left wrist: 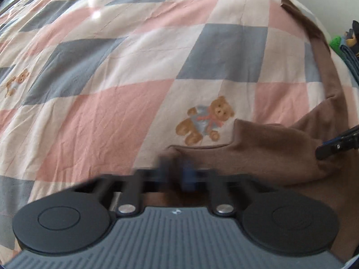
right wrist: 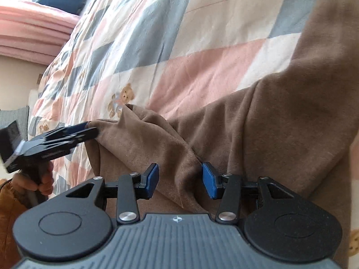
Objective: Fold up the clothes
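Lying crumpled near the bed's [left wrist: 112, 71] edge, brown garment [right wrist: 258, 123], soft, light and floppy, best taken at hems or corners: left gripper [right wrist: 89, 130] jaws pinched shut on one corner, right gripper [right wrist: 179, 179] jaws parted around a fold, not pressing.

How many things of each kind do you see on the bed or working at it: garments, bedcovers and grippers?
Brown garment: 1
Checked bedcover with teddy bears: 1
Grippers: 2, the left gripper shut on a garment edge, the right gripper with jaws apart around a fold
Total: 4
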Tool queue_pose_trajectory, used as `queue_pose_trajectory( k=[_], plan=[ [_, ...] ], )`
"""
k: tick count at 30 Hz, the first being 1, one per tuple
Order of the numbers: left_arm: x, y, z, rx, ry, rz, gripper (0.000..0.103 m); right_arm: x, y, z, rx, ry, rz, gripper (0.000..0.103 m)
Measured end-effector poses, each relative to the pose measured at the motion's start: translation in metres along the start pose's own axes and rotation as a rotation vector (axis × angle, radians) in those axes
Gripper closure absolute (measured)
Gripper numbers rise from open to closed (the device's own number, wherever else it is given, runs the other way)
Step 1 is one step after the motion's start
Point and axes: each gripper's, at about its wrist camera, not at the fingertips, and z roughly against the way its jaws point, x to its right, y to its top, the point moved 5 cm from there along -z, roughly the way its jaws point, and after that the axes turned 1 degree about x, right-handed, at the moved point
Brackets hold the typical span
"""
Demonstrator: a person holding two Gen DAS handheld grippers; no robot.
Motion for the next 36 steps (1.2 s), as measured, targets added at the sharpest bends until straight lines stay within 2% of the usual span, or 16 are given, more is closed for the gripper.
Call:
queue_pose_trajectory(
  k=[1, 3, 6, 10, 13, 14, 15, 17, 18, 19, 22, 25, 28, 30, 33, 36],
  plan=[
    [-0.001, 0.000, 0.000, 0.007, -0.001, 0.008, 0.101, -0.006, 0.006, 0.000, 0.000, -0.009, 0.028, 0.096],
    [-0.004, 0.008, 0.017, 0.062, -0.013, 0.040, 0.101, -0.018, 0.020, 0.002, 0.000, -0.028, 0.090, 0.097],
    [-0.009, 0.021, 0.032, 0.114, 0.003, 0.071, 0.101, -0.053, 0.062, 0.020, 0.089, -0.030, 0.245, 0.098],
    [-0.019, 0.026, 0.032, 0.185, 0.069, 0.166, 0.099, -0.091, 0.122, 0.049, 0.271, -0.028, 0.377, 0.098],
    [-0.027, 0.027, 0.029, 0.227, 0.134, 0.241, 0.082, -0.097, 0.155, 0.045, 0.335, -0.114, 0.455, 0.098],
    [-0.029, 0.024, 0.020, 0.193, 0.185, 0.253, 0.072, -0.094, 0.164, 0.037, 0.346, -0.163, 0.474, 0.098],
    [-0.030, 0.022, 0.012, 0.154, 0.209, 0.260, 0.072, -0.082, 0.172, 0.022, 0.330, -0.236, 0.470, 0.096],
    [-0.036, 0.014, 0.009, 0.121, 0.260, 0.294, 0.072, -0.047, 0.182, -0.012, 0.241, -0.384, 0.402, 0.048],
    [-0.039, 0.010, 0.017, 0.133, 0.287, 0.328, 0.072, -0.032, 0.183, -0.020, 0.218, -0.417, 0.353, 0.046],
    [-0.042, 0.003, 0.028, 0.147, 0.294, 0.370, 0.069, -0.024, 0.178, -0.015, 0.241, -0.380, 0.317, 0.048],
    [-0.046, -0.029, 0.061, 0.160, 0.243, 0.506, 0.065, -0.008, 0.155, 0.017, 0.322, -0.293, 0.245, 0.029],
    [-0.021, -0.081, 0.091, 0.108, 0.177, 0.576, 0.065, 0.013, 0.110, 0.059, 0.324, -0.236, 0.186, 0.028],
    [0.024, -0.146, 0.105, -0.007, 0.062, 0.610, 0.063, 0.053, 0.039, 0.105, 0.239, -0.170, 0.076, 0.028],
    [0.063, -0.194, 0.114, -0.083, -0.017, 0.641, 0.059, 0.078, -0.019, 0.128, 0.133, -0.180, 0.030, 0.029],
    [0.107, -0.258, 0.123, -0.170, -0.075, 0.710, 0.059, 0.110, -0.103, 0.151, 0.005, -0.229, 0.000, 0.029],
    [0.138, -0.307, 0.130, -0.198, -0.104, 0.803, 0.056, 0.133, -0.166, 0.166, -0.079, -0.263, -0.002, 0.029]
  ],
)
